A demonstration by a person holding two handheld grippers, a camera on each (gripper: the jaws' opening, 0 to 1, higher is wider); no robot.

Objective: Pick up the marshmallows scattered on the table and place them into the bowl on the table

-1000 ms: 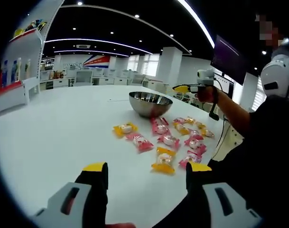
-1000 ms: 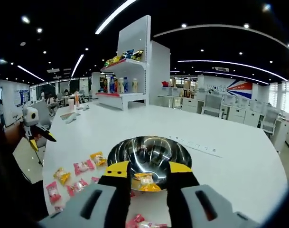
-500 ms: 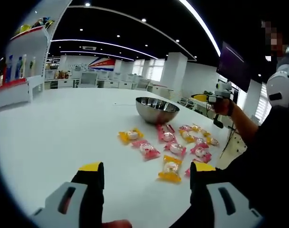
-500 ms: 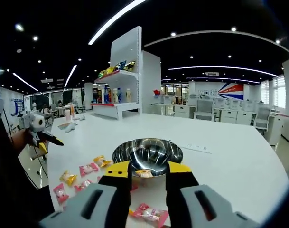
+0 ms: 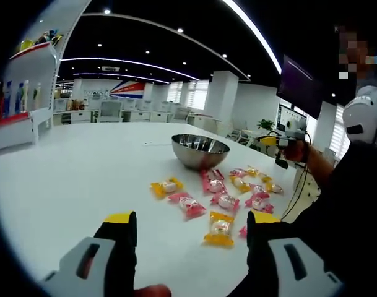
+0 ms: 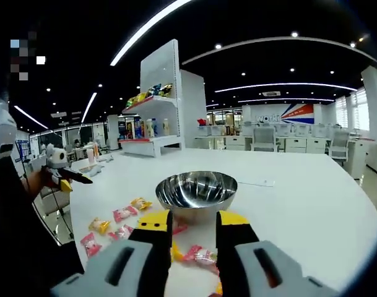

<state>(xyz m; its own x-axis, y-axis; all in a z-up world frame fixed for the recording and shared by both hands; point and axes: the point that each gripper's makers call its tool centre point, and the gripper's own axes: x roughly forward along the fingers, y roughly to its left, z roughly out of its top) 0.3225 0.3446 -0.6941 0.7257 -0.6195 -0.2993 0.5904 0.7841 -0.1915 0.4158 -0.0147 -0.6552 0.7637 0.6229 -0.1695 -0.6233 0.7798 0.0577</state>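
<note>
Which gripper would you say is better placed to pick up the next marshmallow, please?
Probably the left gripper: its jaws stand wide open facing a yellow-wrapped marshmallow close ahead, while the right gripper hangs back from the bowl.

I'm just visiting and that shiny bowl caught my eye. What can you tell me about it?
The bowl is round, looks like polished metal, and mirrors the ceiling lights. It stands upright on the white table, rim level. From these angles its inside is hidden, so I cannot tell what it holds. Wrapped pink and yellow marshmallows lie scattered on the table close beside it. Neither gripper touches it.
</note>
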